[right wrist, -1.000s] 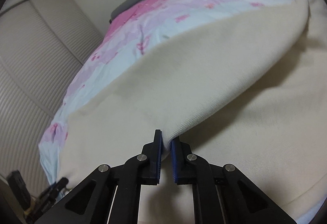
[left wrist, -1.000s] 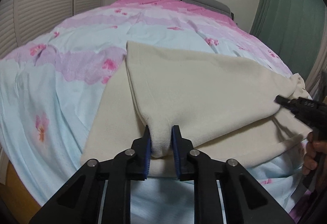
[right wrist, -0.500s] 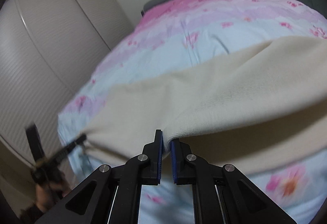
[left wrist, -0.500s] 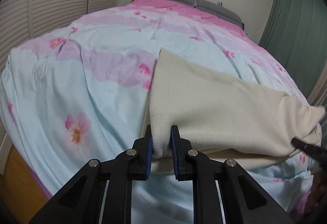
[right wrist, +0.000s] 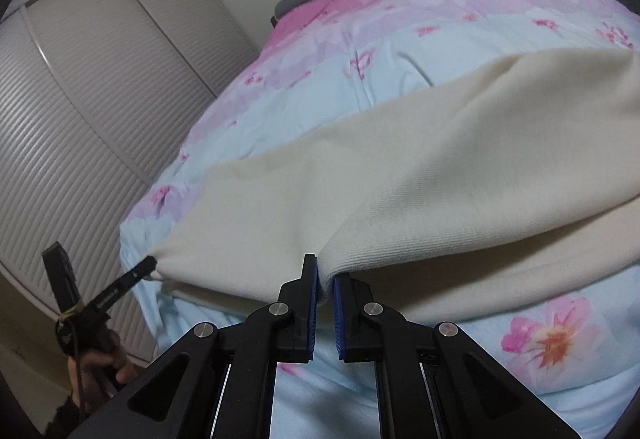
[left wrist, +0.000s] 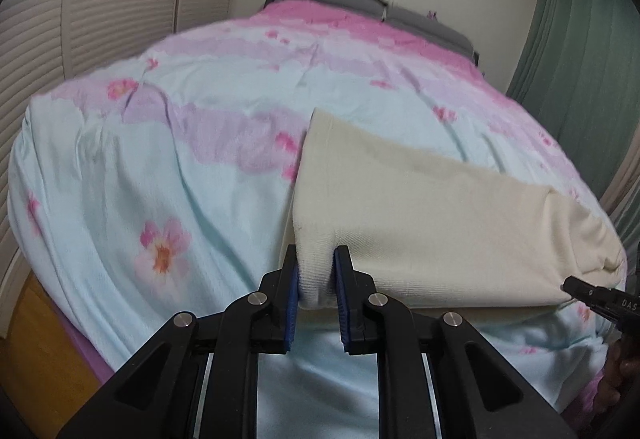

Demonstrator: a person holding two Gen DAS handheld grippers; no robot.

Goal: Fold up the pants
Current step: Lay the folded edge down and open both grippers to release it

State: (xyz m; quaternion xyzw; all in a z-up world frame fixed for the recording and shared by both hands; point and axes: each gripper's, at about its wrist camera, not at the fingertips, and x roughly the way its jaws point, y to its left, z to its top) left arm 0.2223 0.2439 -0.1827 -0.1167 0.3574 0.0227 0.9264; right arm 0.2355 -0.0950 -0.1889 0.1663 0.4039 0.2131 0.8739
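The cream knit pants [left wrist: 420,215] lie folded over on the bed near its front edge, the upper layer resting on a lower one. My left gripper [left wrist: 316,271] is shut on the ribbed corner of the pants at the left end. My right gripper [right wrist: 325,279] is shut on the pants' edge [right wrist: 400,191] at the other end. Each gripper shows in the other's view: the right one [left wrist: 600,299] at the far right, the left one [right wrist: 132,275] at the far left, pinching the cloth corner.
The bed carries a floral quilt [left wrist: 160,167] in pink, lilac and pale blue. A grey headboard [left wrist: 372,5] stands at the far end. Louvred closet doors [left wrist: 100,7] are on the left, a green curtain [left wrist: 580,51] on the right. A wooden bed frame [left wrist: 44,351] shows lower left.
Both grippers have carried the top layer of the pants toward the front edge of the bed, folding it over. The fold now lies lower and flatter, and more quilt shows on the left.
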